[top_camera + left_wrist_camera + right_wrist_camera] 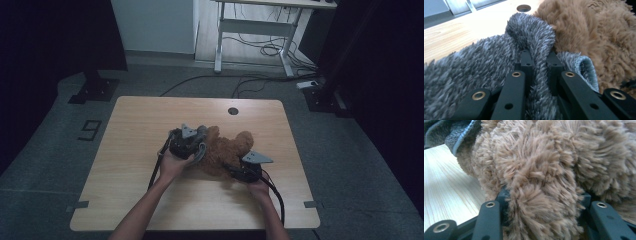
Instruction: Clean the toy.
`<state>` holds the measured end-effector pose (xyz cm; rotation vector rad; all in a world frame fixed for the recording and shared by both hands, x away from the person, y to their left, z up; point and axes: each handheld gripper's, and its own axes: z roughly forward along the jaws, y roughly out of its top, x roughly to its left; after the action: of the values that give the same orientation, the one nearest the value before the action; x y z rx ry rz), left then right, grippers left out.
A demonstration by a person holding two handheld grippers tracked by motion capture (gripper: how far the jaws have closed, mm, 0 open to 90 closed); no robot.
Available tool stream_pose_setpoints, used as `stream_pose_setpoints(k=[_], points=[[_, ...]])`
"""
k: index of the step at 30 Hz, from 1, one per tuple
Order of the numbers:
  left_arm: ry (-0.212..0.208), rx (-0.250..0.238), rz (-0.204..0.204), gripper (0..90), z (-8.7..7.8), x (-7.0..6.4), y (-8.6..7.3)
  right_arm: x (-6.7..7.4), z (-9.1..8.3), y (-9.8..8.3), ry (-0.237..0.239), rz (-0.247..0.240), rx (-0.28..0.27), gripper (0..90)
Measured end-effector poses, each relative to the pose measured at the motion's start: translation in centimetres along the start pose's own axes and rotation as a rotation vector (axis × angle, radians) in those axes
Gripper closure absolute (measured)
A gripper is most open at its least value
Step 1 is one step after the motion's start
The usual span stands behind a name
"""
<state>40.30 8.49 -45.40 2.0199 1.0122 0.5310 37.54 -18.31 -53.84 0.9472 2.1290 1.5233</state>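
Note:
A brown plush teddy bear (pixel 225 150) lies in the middle of the wooden table (pixel 135 125). A grey fuzzy knit garment (pixel 200 145) sits against the bear's left side. My left gripper (pixel 197 142) is shut on a fold of that grey garment (pixel 534 40), which rises between its black jaws right beside the bear's fur (pixel 594 32). My right gripper (pixel 235 171) is shut on a thick tuft of the bear (pixel 544 195) at its lower right; fur bulges out between the jaws. A grey edge of the garment (pixel 456 135) shows at the far left.
A round cable hole (pixel 233 111) is in the table near its far edge. Beyond the table stand a white desk frame (pixel 260 30) with cables on the floor, and black stand bases at left (pixel 95 90) and right (pixel 320 97).

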Motion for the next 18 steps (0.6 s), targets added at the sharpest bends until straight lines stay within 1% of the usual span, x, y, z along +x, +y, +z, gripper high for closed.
stream_pose_setpoints(k=[2,6,9,11,14,17,18], points=[[0.017,-0.001,0.013,79.8,-0.6,0.3,-0.1,0.0,0.0,0.0,0.001,-0.003,-0.001,49.4],[0.049,-0.008,0.010,79.7,-1.8,1.2,-0.6,0.0,0.0,0.0,0.000,-0.002,0.000,49.4],[0.066,-0.015,-0.015,79.7,-2.5,2.3,-1.2,0.0,0.0,0.0,0.002,0.000,-0.001,49.4],[0.072,-0.023,-0.046,79.7,-3.1,3.2,-1.8,0.0,0.0,0.0,0.003,0.000,-0.003,49.4],[0.082,-0.028,-0.063,79.7,-3.7,3.9,-2.5,-0.1,0.0,0.0,0.007,0.005,-0.003,49.4],[0.104,-0.024,-0.075,79.7,-4.2,4.6,-3.0,-0.1,0.0,-0.1,0.007,0.007,-0.003,49.4],[0.106,-0.021,-0.082,79.7,-4.4,4.8,-3.2,-0.1,0.0,-0.1,0.006,0.008,-0.003,49.4]])
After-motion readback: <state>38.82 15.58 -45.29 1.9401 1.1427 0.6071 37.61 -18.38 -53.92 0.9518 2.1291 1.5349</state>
